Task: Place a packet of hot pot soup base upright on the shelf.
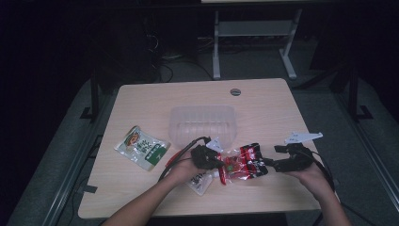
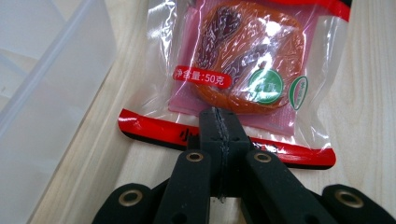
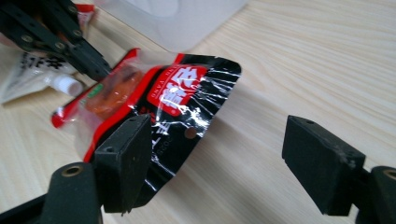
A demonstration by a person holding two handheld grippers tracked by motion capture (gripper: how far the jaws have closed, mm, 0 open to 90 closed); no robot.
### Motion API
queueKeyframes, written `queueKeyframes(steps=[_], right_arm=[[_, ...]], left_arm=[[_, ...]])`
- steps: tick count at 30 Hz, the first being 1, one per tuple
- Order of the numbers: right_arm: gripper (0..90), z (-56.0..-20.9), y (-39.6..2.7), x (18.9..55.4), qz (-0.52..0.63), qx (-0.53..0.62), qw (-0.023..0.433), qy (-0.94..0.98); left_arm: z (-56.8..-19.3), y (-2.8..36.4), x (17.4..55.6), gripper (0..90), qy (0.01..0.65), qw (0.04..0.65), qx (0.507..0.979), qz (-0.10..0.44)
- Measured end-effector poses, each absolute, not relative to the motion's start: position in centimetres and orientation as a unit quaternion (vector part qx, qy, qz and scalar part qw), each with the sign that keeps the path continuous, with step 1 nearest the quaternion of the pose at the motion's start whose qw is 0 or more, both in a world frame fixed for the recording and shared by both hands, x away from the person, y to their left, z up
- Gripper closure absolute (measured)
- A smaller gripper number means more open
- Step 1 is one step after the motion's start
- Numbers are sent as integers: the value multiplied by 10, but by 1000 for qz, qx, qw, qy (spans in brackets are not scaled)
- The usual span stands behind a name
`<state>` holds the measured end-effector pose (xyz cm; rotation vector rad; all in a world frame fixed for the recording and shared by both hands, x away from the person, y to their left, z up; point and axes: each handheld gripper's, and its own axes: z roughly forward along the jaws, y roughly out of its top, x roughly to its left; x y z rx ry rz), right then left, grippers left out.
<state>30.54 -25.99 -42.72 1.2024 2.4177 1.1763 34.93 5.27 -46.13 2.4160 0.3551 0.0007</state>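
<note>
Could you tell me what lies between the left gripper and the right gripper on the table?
The red and black snack packet lies between them in the high view: the left gripper is shut on its clear end, and the open right gripper is at its black end.

Red-and-black snack packet (image 1: 243,162), glossy plastic, clear window showing orange-brown dried food, red band along bottom seal, white print on red label. Packet held off table, roughly flat, stretched between two grippers. Bottom seal edge pinched between closed fingertips of left gripper (image 2: 219,122), window just beyond fingertips (image 2: 211,135). Opposite black end, with small round hang hole, curls upward just beyond and partly behind one finger (image 3: 125,161) of right gripper (image 3: 224,163), jaws wide apart, other finger well clear of packet.
</note>
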Motion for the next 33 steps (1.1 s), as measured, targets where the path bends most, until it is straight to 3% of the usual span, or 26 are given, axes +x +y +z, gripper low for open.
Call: queueKeyframes(steps=[9, 26, 33], right_arm=[[234, -427, -249, 307, 408, 399, 81, 817], [256, -458, -241, 321, 412, 401, -22, 818], [279, -457, -233, 319, 416, 396, -37, 818]], left_arm=[[-461, 53, 349, 896, 137, 341, 930, 0], [-461, 53, 348, 898, 136, 340, 931, 6], [-461, 52, 347, 898, 137, 339, 931, 8]])
